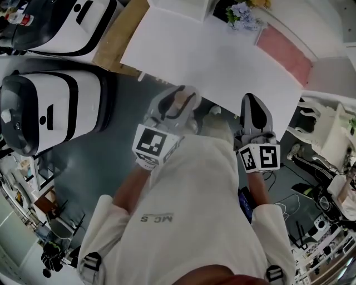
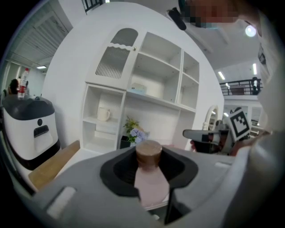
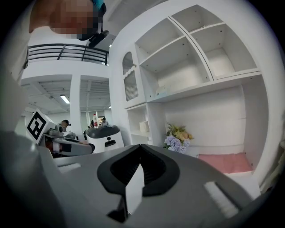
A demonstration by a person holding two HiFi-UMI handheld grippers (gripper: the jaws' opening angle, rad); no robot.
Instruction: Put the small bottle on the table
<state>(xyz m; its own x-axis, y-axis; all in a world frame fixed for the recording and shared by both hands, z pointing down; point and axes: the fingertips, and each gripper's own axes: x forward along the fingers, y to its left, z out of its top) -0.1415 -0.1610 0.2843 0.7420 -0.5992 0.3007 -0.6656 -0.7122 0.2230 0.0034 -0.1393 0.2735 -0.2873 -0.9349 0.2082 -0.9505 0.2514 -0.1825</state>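
The small bottle (image 2: pixel 149 180) has a pale pink body and a brown cap. My left gripper (image 2: pixel 149 168) is shut on it and holds it upright, off any surface. In the head view the left gripper (image 1: pixel 177 104) is close to my chest, just short of the near edge of the white table (image 1: pixel 222 61), and the bottle's cap (image 1: pixel 179 100) shows between its jaws. To the right at about the same height, my right gripper (image 1: pixel 253 110) is also near that edge. Its jaws (image 3: pixel 140 169) are shut with nothing in them.
Two white-and-black robot units (image 1: pixel 50 111) (image 1: pixel 72 22) stand on the floor to the left. A wooden board (image 1: pixel 119 39) adjoins the table's left side. Flowers (image 1: pixel 242 16) and a pink mat (image 1: pixel 283 50) lie at the table's far side, below a white shelf cabinet (image 2: pixel 147 89). Clutter (image 1: pixel 328 139) fills the right.
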